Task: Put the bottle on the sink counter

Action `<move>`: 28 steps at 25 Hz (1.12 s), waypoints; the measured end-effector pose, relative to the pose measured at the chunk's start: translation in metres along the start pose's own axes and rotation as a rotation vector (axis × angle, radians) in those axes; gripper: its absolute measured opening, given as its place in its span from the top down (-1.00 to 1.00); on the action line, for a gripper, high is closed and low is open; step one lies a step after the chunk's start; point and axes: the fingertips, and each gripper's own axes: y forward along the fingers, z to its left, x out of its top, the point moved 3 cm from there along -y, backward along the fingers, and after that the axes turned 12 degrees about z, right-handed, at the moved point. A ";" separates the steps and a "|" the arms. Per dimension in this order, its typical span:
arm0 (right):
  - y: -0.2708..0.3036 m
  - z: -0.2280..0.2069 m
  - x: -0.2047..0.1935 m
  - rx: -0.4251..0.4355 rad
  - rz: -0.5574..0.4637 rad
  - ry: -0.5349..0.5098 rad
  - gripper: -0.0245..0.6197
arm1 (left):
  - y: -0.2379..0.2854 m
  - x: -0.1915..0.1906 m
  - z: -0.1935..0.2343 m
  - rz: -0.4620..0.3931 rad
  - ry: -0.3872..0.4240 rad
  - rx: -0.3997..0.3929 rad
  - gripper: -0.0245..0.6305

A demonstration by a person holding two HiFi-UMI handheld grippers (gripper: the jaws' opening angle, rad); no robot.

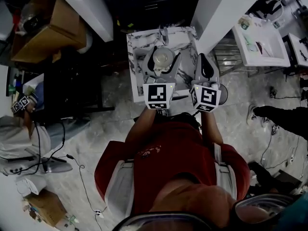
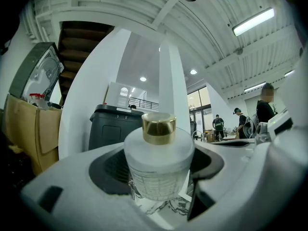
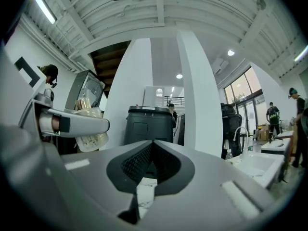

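While pinched upright by the left gripper (image 1: 162, 61), upper centre of the head view above the marble top (image 1: 137, 44), keep the gold-capped bottle (image 2: 159, 162) level. Set base flat on that top before spreading jaws; hold right gripper (image 3: 153, 150), jaws pressed together and empty, clear.

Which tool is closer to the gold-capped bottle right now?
Left. The left tool grips the gold-capped bottle between its jaws. The right tool is level with it on the bottle's right side, shut and empty, not touching the bottle.
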 end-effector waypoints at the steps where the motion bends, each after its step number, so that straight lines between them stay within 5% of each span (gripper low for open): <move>1: 0.003 0.000 0.000 -0.001 0.001 -0.001 0.92 | 0.003 0.000 0.001 0.001 -0.001 -0.002 -0.10; 28: 0.097 -0.123 0.000 0.142 -0.007 0.010 0.91 | 0.134 0.008 -0.059 0.049 0.036 0.116 -0.10</move>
